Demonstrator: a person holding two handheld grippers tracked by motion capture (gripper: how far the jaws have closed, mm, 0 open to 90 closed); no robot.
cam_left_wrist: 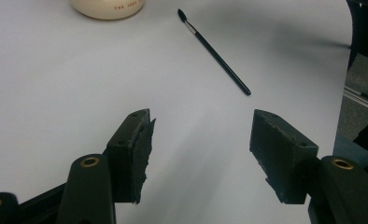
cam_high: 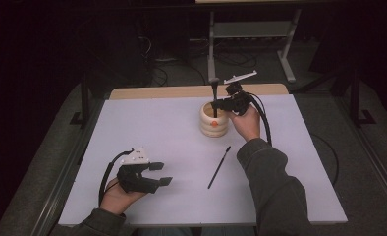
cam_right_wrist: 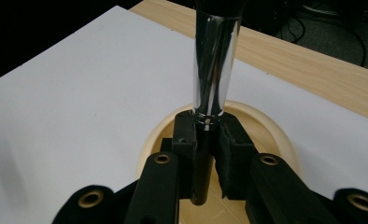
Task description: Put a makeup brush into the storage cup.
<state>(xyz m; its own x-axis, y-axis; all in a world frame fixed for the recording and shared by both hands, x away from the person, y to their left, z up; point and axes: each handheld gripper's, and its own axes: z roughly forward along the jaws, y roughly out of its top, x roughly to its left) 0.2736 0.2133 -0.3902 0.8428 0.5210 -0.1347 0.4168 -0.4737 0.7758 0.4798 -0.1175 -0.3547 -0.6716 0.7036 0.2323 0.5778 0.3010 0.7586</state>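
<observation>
A cream ribbed holder (cam_high: 214, 120) stands at the back middle of the white table. My right gripper (cam_high: 219, 104) is shut on a thick brush (cam_high: 214, 94) with a shiny metal ferrule (cam_right_wrist: 214, 65), held upright with its handle end down inside the holder (cam_right_wrist: 261, 122). A thin black brush (cam_high: 219, 167) lies flat on the table in front of the holder; the left gripper view has the same thin brush (cam_left_wrist: 215, 52) ahead and the holder's base (cam_left_wrist: 108, 6) at the top edge. My left gripper (cam_high: 163, 173) rests open at the front left, nothing between its pads (cam_left_wrist: 139, 144).
The white sheet (cam_high: 147, 142) covers most of the table, with a strip of bare wood (cam_high: 157, 92) along the far edge. Behind the table stand a metal frame (cam_high: 250, 34) and cables on a dark floor.
</observation>
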